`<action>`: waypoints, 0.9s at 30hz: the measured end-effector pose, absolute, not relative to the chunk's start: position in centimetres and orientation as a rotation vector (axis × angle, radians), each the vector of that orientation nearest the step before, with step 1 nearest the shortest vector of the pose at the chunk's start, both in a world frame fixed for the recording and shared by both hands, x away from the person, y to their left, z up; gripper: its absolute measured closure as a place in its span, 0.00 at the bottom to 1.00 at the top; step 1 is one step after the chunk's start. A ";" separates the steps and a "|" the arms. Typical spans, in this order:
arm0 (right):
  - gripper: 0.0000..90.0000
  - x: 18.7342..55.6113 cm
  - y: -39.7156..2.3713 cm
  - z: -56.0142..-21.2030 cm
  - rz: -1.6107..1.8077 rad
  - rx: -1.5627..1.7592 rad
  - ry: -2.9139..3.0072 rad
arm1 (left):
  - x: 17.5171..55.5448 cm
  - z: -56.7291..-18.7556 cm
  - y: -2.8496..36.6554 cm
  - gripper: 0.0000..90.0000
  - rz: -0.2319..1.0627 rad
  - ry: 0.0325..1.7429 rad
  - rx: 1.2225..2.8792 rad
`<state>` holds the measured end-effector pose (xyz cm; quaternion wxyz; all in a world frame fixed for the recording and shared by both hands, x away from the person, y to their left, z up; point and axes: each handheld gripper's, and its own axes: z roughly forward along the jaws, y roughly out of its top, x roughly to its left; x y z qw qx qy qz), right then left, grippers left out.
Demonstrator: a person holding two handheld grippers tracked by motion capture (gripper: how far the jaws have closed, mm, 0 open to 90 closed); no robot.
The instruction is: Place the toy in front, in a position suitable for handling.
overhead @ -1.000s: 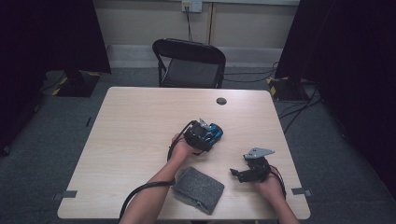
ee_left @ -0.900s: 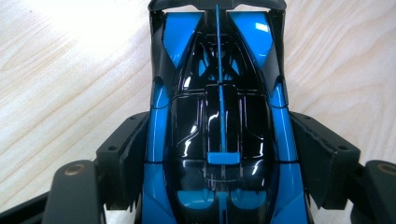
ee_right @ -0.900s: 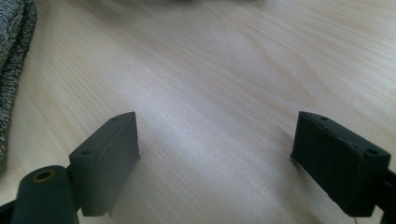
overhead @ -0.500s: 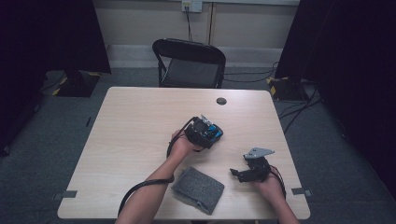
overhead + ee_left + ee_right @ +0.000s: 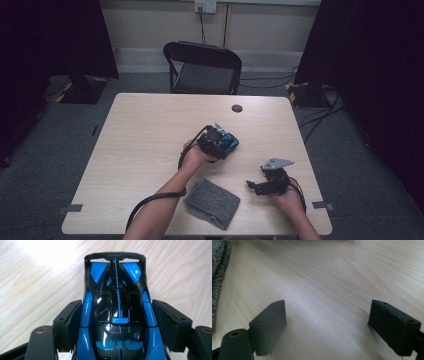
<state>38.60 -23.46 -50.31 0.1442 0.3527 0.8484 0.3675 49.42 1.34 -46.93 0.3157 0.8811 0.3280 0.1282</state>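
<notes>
A blue and black toy car (image 5: 116, 277) sits between the jaws of my left gripper (image 5: 116, 315), its rear wing pointing away from the camera. Both pads (image 5: 68, 322) press on the car's sides. In the high view this gripper (image 5: 220, 144) and the car (image 5: 230, 143) are at the middle of the light wooden table (image 5: 140, 130). My right gripper (image 5: 252, 186) rests low near the front right of the table, pointing left. Its jaws (image 5: 328, 322) stand wide apart over bare wood with nothing between them.
A folded grey cloth (image 5: 212, 202) lies at the table's front edge between my forearms; its edge (image 5: 217, 270) shows in the right gripper view. A small black disc (image 5: 237, 108) sits near the far edge. A black folding chair (image 5: 202, 65) stands behind the table.
</notes>
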 end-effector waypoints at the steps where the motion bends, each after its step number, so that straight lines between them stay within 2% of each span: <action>1: 0.15 38.6 -23.5 -50.3 1.059 1.017 2.445 | 49.4 -46.8 1.4 0.30 0.340 0.862 2.316; 16: 0.15 38.6 -23.5 -50.3 1.058 1.017 2.446 | 49.4 -45.0 2.9 0.30 0.372 0.867 2.267; 27: 0.16 38.6 -23.5 -50.3 1.057 1.017 2.445 | 48.7 -44.1 6.4 0.30 0.395 0.898 2.239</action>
